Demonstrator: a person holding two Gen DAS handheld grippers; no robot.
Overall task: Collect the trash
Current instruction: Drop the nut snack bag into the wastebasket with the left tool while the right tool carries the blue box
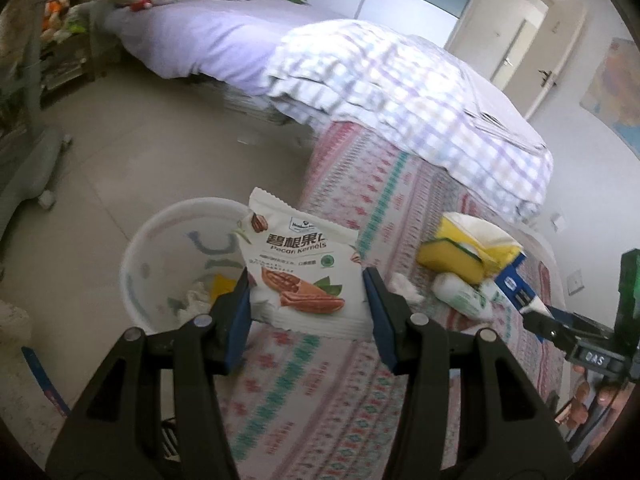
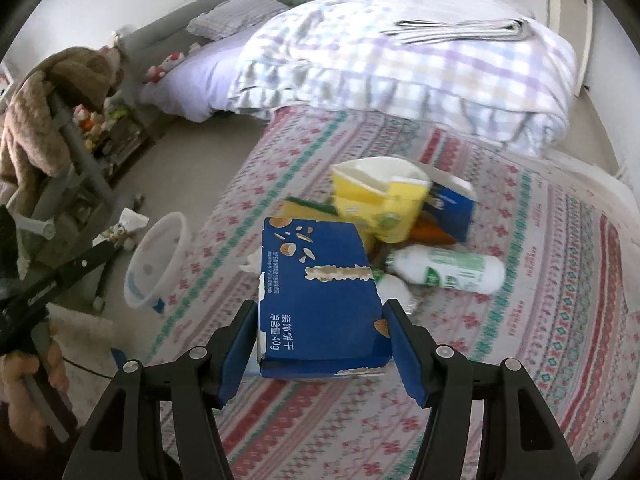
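My left gripper [image 1: 306,292] is shut on a white pecan kernels packet [image 1: 298,268] and holds it over the bed's edge, beside the white trash bin [image 1: 136,252] on the floor. The bin holds crumpled paper and a yellow scrap. My right gripper [image 2: 320,332] is shut on a blue biscuit box [image 2: 320,300] above the patterned bedspread [image 2: 540,280]. Behind it lie a yellow carton [image 2: 380,200], another blue box [image 2: 452,208] and a white bottle [image 2: 448,270]. The bin also shows in the right wrist view [image 2: 160,256].
A folded checked quilt [image 1: 400,92] covers the far part of the bed. A grey chair frame [image 2: 76,164] with a brown plush stands left of the bin. Paper scraps [image 2: 128,224] lie on the floor. A small crumpled tissue [image 1: 404,286] lies on the bedspread.
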